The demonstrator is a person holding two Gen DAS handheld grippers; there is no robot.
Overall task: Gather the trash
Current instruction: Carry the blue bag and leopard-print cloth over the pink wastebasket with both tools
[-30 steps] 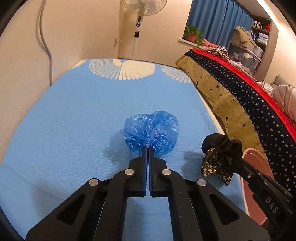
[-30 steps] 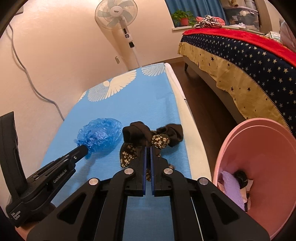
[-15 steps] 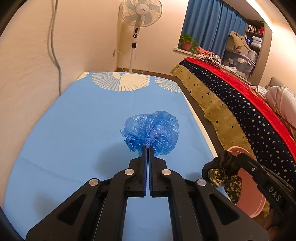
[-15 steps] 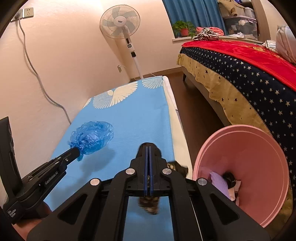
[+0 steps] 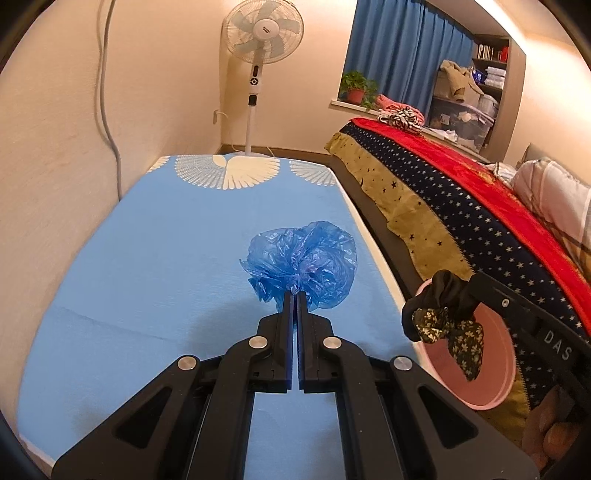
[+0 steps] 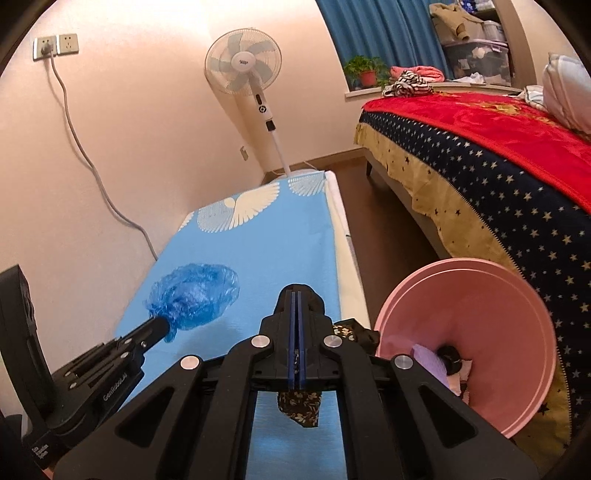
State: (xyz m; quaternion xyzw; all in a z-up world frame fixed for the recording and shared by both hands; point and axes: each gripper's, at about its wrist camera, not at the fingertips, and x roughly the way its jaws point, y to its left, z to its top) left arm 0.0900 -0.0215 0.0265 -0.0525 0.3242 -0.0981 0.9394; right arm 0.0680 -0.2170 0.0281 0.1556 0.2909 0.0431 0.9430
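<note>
My left gripper is shut on a crumpled blue plastic bag, held up above the blue mattress. From the right wrist view the same bag sticks out of the left gripper at lower left. My right gripper is shut on a black floral cloth that dangles under its fingers. In the left wrist view that cloth hangs over the pink basin. The pink basin stands on the floor at the right and holds a purple item and other bits.
A bed with a star-patterned and red cover runs along the right, with a strip of floor between it and the mattress. A standing fan is beyond the mattress's far end. A cable hangs down the left wall.
Both grippers have lifted their loads off the mattress. The black cloth moved right, from the mattress surface to above the pink basin. The blue bag now hangs clear of the sheet.
</note>
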